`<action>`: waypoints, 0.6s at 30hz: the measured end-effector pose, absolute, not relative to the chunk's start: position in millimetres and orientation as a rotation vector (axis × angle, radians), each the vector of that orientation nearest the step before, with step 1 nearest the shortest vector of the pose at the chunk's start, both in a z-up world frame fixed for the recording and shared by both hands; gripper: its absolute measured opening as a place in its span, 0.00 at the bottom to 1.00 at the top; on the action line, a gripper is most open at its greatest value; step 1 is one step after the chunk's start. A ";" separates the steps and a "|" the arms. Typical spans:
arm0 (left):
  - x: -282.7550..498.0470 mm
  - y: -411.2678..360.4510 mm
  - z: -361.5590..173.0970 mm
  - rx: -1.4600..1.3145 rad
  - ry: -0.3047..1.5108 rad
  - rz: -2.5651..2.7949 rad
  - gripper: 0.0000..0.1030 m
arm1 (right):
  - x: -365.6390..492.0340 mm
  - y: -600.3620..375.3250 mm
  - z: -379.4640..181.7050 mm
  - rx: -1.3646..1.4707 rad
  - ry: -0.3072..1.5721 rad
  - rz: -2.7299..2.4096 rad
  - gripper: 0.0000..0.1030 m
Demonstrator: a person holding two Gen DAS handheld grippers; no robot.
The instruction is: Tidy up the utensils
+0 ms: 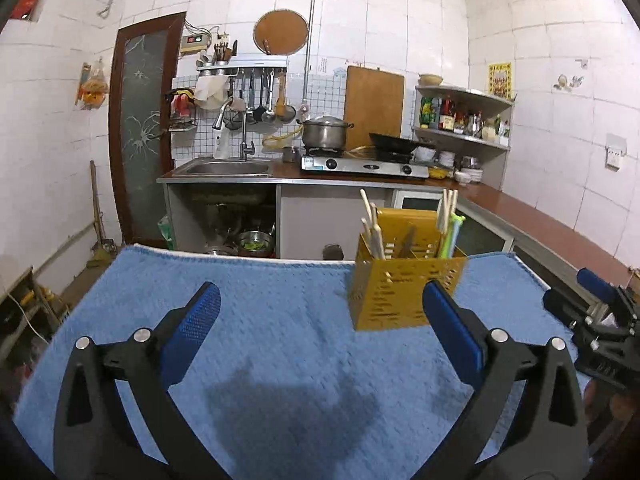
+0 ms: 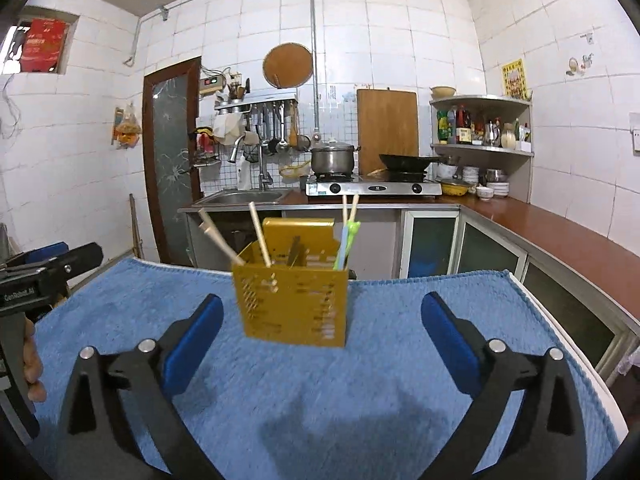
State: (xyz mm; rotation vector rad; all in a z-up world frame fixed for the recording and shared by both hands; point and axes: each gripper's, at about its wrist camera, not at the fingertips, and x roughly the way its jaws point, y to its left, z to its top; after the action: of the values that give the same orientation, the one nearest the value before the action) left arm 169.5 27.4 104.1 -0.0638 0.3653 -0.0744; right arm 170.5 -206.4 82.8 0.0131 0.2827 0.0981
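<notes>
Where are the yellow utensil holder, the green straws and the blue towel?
yellow utensil holder (image 2: pixel 294 304): right wrist view, middle of its perforated front wall.
green straws (image 2: pixel 347 242): right wrist view, upper stems above the holder's rim.
blue towel (image 1: pixel 280 332): left wrist view, bare middle patch.

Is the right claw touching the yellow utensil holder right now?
Apart. The right wrist view shows the right claw wide open, with blue towel visible between each finger and the yellow utensil holder; neither pad meets its walls.

This is a home kitchen: white tiled walls, a steel sink (image 1: pixel 226 168), a two-burner gas stove (image 1: pixel 364 166) bearing a lidded pot (image 1: pixel 325 131) and wok (image 1: pixel 394 145), hanging ladles (image 1: pixel 264 98), and shelved sauce bottles (image 1: pixel 460 116).
</notes>
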 end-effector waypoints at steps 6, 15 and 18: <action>130.3 11.6 77.4 -0.009 0.326 -0.029 0.95 | 138.6 -201.6 59.2 0.017 0.283 0.063 0.96; 93.7 10.5 44.4 -0.015 0.298 0.007 0.95 | 107.4 -204.1 25.1 0.022 0.317 0.028 0.96; 89.4 9.3 34.4 0.003 0.295 0.014 0.95 | 99.2 -203.5 17.7 0.006 0.289 0.010 0.96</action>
State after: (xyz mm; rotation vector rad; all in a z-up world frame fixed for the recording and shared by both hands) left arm 89.4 9.3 34.4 0.0029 0.2948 0.0145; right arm 99.2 -203.5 17.7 0.0063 0.2895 0.0099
